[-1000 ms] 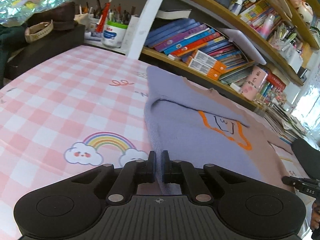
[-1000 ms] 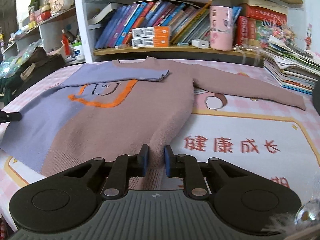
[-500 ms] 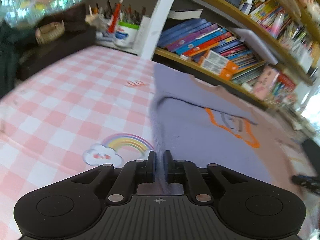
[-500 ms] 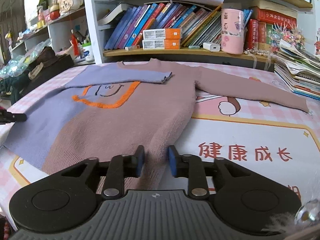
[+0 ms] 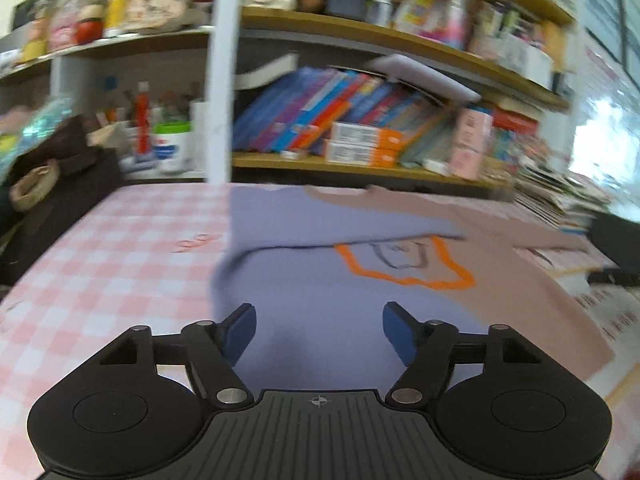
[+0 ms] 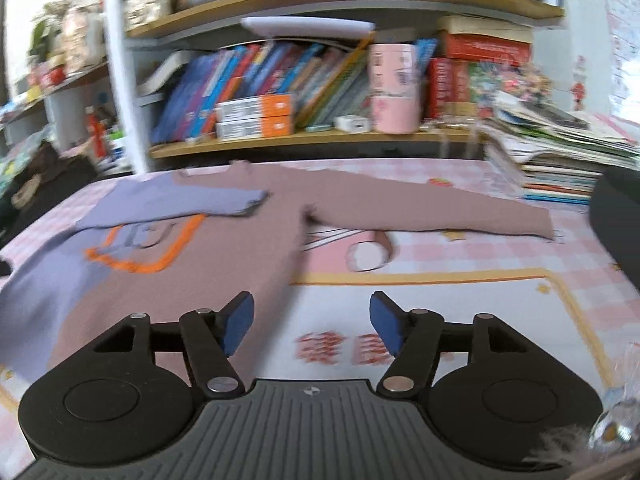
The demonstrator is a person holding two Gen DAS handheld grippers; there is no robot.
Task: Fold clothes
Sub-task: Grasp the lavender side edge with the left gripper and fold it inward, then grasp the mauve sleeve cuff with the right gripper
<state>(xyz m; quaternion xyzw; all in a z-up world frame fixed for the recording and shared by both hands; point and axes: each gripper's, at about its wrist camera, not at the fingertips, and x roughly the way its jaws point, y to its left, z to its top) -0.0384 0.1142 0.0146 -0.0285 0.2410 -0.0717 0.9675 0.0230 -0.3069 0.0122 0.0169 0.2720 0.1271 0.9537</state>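
Both my left gripper [image 5: 319, 334] and right gripper [image 6: 311, 324] gape wide, holding nothing, above the flat sweater [image 6: 224, 248].

Motion-blurred shelf books [image 5: 320, 120]; sweater [image 6: 24, 300] hem cut off left.

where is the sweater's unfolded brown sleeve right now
In the right wrist view the brown sleeve lies stretched flat across the pink checked tablecloth, running right from the sweater toward the stack of magazines, below the bookshelf.
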